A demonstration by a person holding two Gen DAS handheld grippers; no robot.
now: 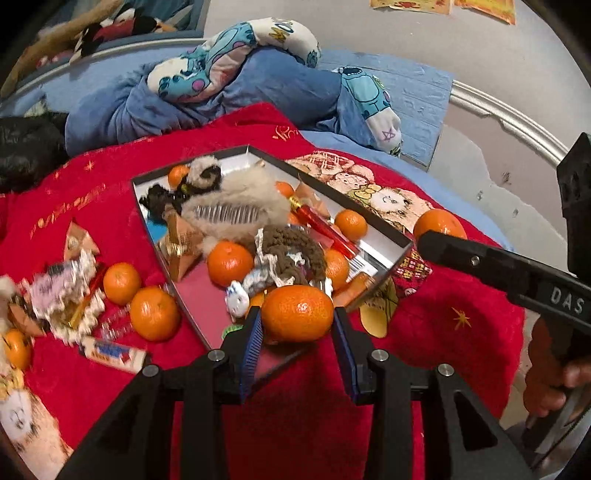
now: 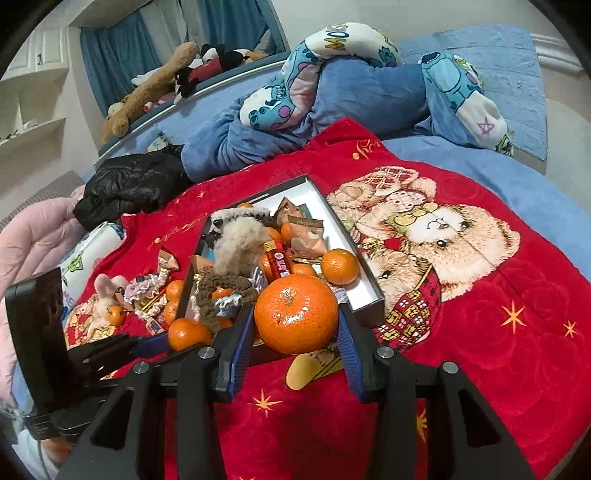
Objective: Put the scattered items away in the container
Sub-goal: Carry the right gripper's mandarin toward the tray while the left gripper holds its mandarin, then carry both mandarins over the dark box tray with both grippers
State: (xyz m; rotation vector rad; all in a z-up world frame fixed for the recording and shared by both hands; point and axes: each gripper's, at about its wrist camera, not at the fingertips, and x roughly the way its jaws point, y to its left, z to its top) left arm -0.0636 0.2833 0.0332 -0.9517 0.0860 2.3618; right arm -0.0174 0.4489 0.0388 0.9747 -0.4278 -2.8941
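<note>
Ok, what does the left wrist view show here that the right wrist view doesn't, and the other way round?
Left wrist only: yellow papers on the wall and a hand on the right gripper's handle. Right wrist only: white shelves, blue curtains, a pink quilt. Both: the open box on the red blanket, and the left gripper and right gripper each clamped on a tangerine.

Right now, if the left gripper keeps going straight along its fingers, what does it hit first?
The left gripper already clamps a mandarin. Straight ahead is the open box; first contact would probably be the brown crochet piece piled inside, though depth is uncertain.
</note>
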